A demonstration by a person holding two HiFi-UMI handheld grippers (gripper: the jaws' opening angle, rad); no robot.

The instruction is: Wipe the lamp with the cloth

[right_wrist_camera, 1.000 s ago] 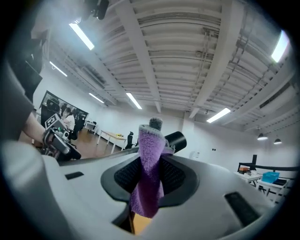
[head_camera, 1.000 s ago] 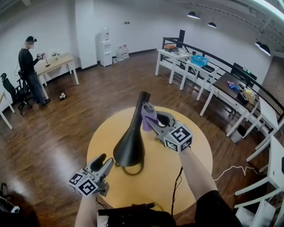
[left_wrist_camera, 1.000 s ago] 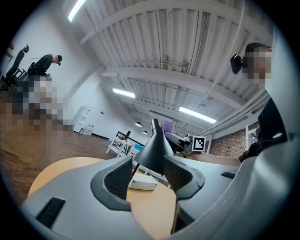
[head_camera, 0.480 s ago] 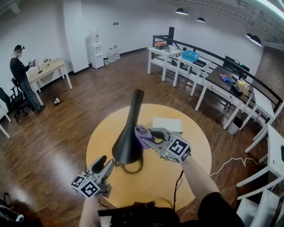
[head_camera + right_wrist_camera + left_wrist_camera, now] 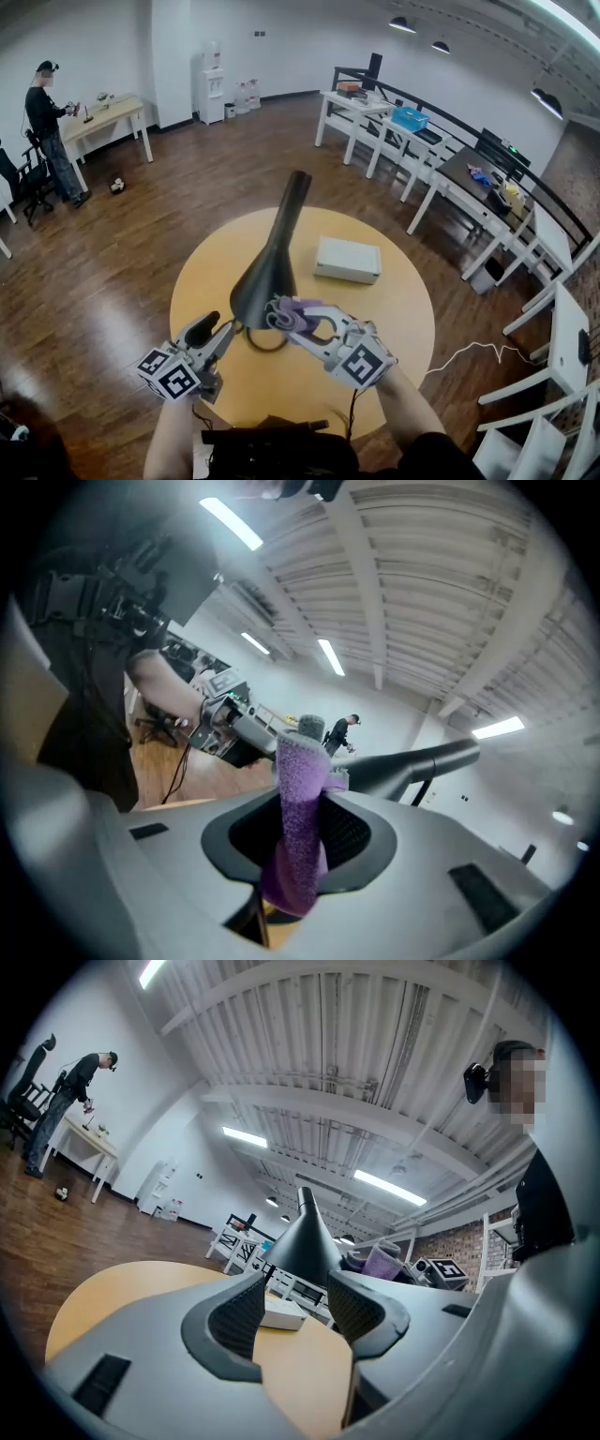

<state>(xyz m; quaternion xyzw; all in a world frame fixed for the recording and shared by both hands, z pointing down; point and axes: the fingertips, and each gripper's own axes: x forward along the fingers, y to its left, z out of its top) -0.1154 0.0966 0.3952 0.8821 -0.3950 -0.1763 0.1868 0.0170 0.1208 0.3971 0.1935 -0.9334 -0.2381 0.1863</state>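
A black lamp (image 5: 273,262) with a cone-shaped shade and a thin neck stands tilted on the round yellow table (image 5: 394,319). My right gripper (image 5: 289,319) is shut on a purple cloth (image 5: 294,311) and holds it against the shade's lower rim. In the right gripper view the cloth (image 5: 300,817) hangs pinched between the jaws of the right gripper (image 5: 302,832), with the lamp (image 5: 417,759) just behind. My left gripper (image 5: 217,328) hovers open left of the lamp's foot. The left gripper (image 5: 295,1302) has nothing between its jaws; past it I see the lamp (image 5: 305,1239) and the cloth (image 5: 380,1262).
A white flat box (image 5: 348,260) lies on the table right of the lamp. A black cable (image 5: 281,437) runs along the table's near edge. White desks (image 5: 375,117) line the back right, and a person (image 5: 49,122) stands at a desk far left.
My right gripper has slid the cloth down the lamp, from the neck to the shade's lower rim, toward me. The left gripper has stayed where it was.
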